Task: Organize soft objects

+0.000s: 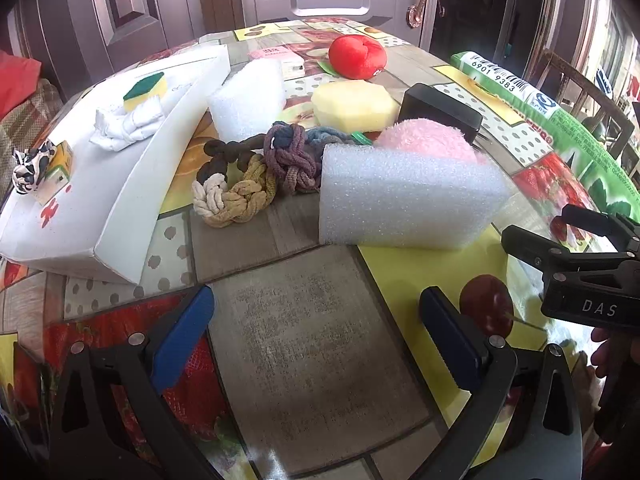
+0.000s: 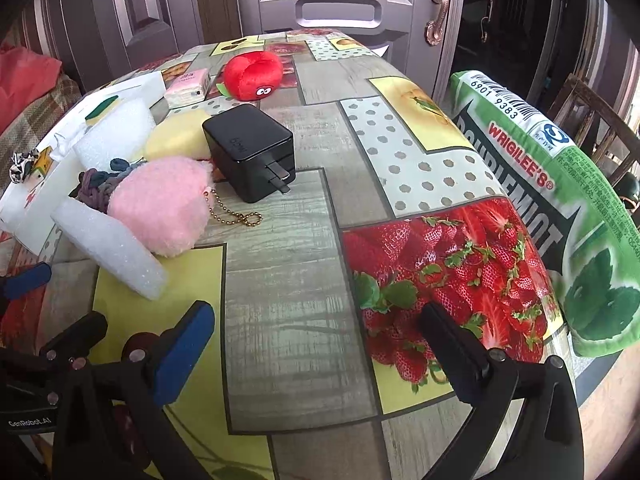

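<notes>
My left gripper (image 1: 316, 336) is open and empty, low over the table in front of a white foam block (image 1: 404, 196). Behind that block lie a pink fluffy pouch (image 1: 428, 138), a knotted rope toy (image 1: 248, 172), a yellow sponge (image 1: 354, 104), a second foam block (image 1: 248, 96) and a red plush tomato (image 1: 356, 56). A white box (image 1: 132, 216) on the left holds a green-yellow sponge (image 1: 146, 86), a white cloth (image 1: 128, 124) and a cow-print scrunchie (image 1: 32, 168). My right gripper (image 2: 318, 344) is open and empty over the tablecloth, right of the pink pouch (image 2: 160, 208).
A black charger (image 2: 250, 150) with its prongs out stands beside the pouch. A tissue pack (image 2: 188, 86) lies near the red plush (image 2: 252, 70). A large green gum-pack pillow (image 2: 560, 200) lies along the table's right edge. A door and chairs stand behind.
</notes>
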{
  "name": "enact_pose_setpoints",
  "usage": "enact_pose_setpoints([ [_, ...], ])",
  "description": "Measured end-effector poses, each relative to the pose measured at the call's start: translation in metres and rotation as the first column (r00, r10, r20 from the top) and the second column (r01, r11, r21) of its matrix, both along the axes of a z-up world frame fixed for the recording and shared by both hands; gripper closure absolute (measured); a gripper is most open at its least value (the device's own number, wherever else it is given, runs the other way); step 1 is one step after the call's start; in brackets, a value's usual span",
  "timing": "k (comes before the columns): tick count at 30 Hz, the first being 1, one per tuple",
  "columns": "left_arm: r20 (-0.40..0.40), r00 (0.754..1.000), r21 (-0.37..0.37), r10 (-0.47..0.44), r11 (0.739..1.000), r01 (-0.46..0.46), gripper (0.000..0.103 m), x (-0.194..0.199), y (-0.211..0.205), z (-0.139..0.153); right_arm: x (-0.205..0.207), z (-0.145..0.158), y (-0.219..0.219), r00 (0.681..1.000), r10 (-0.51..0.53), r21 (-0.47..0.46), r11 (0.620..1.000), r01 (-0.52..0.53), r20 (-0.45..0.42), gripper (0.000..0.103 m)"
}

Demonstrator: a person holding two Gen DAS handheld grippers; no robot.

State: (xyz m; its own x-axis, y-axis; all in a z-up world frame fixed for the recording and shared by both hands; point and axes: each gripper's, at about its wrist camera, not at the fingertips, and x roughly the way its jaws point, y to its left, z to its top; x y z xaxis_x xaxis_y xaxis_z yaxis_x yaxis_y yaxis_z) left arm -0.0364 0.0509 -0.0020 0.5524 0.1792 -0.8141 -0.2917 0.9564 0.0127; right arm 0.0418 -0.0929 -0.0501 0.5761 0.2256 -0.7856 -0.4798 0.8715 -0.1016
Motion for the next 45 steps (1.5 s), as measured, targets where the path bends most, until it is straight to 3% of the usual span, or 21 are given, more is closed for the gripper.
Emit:
enact_pose_setpoints([
  [45, 0.0, 1.0, 0.002, -0.001, 1.0, 0.001, 0.0, -0.0001, 0.0001, -0.0001, 0.0016, 0.0017, 0.0001, 1.0, -0.028, 0.013, 1.0, 0.028, -0.004, 0.0],
])
